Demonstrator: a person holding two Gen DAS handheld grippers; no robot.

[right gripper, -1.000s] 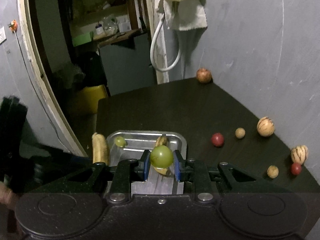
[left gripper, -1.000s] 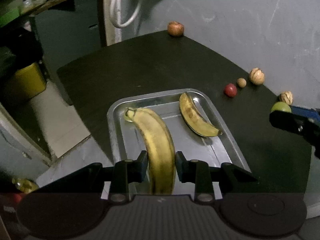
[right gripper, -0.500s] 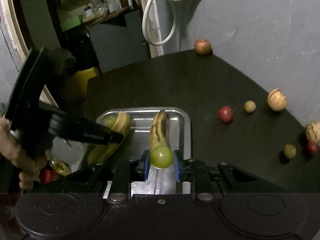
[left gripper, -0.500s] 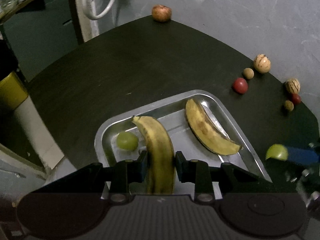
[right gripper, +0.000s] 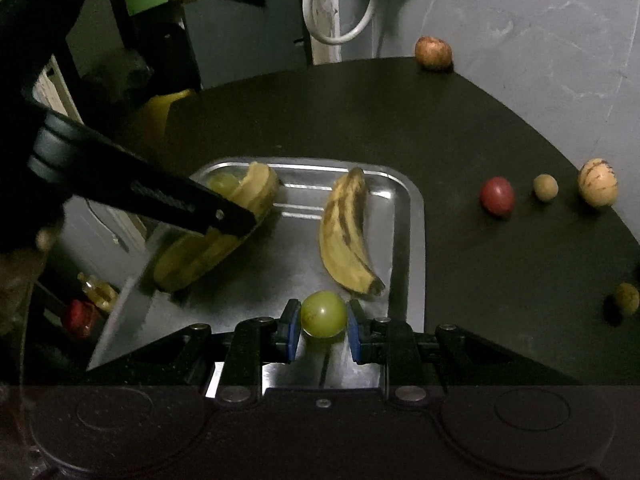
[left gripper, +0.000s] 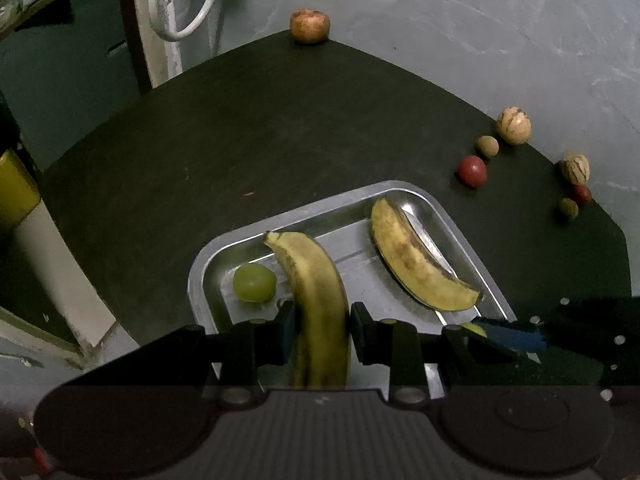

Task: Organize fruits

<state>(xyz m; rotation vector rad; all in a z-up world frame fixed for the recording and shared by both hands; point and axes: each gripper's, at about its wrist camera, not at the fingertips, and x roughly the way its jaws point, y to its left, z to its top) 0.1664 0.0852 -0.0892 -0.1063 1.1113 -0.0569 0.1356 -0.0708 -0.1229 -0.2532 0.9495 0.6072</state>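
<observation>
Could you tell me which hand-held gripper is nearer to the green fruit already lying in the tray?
Left. The left hand-held gripper, holding a banana, sits right beside that green fruit; the right hand-held gripper is at the tray's opposite end.

Brown-streaked yellow banana (right gripper: 346,236), pale green grape (right gripper: 323,314), silver tray (right gripper: 408,240), black table (left gripper: 280,120)

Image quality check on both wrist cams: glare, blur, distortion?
Left wrist: dim, fisheye bends the table edge, streaks of glare on the tray, fruit sharp. Right wrist: equally dim, glare bands on the tray floor, left gripper and its banana smeared by motion, grape crisp.
</observation>
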